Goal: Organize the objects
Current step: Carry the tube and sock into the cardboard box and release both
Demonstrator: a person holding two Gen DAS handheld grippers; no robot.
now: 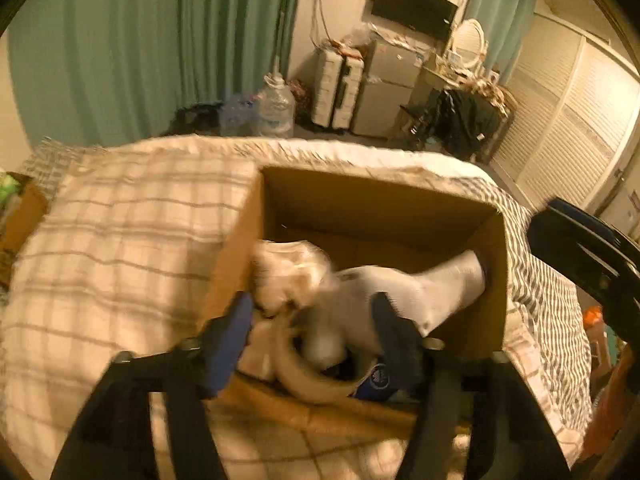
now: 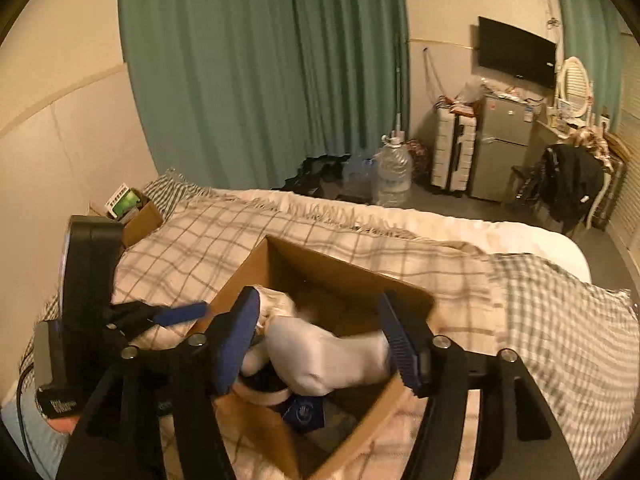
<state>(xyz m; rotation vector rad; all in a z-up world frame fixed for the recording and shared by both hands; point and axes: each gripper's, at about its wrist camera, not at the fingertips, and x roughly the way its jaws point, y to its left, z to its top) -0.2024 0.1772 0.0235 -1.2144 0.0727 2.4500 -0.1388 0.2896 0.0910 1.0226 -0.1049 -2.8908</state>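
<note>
An open cardboard box [image 1: 380, 196] sits on a checked bedspread and also shows in the right wrist view [image 2: 320, 264]. Inside lie a white sock [image 1: 420, 292], a crumpled cream cloth [image 1: 288, 276], a roll of tape [image 1: 308, 376] and a dark blue item [image 1: 376, 380]. My left gripper [image 1: 316, 320] is open over the box's near edge, with nothing between its fingers. My right gripper [image 2: 320, 332] is open above the box, its fingers either side of the white sock [image 2: 320, 356] without gripping it. The left gripper [image 2: 180, 314] also shows at the left in the right wrist view.
The checked bedspread [image 1: 120, 240] covers the bed around the box. A smaller cardboard box [image 2: 140, 216] with a green item stands at the bed's far left by the wall. Water bottles [image 2: 394, 176], a suitcase [image 2: 456, 152], a small fridge [image 2: 504, 148] and a chair with dark clothes [image 2: 568, 184] stand beyond the bed.
</note>
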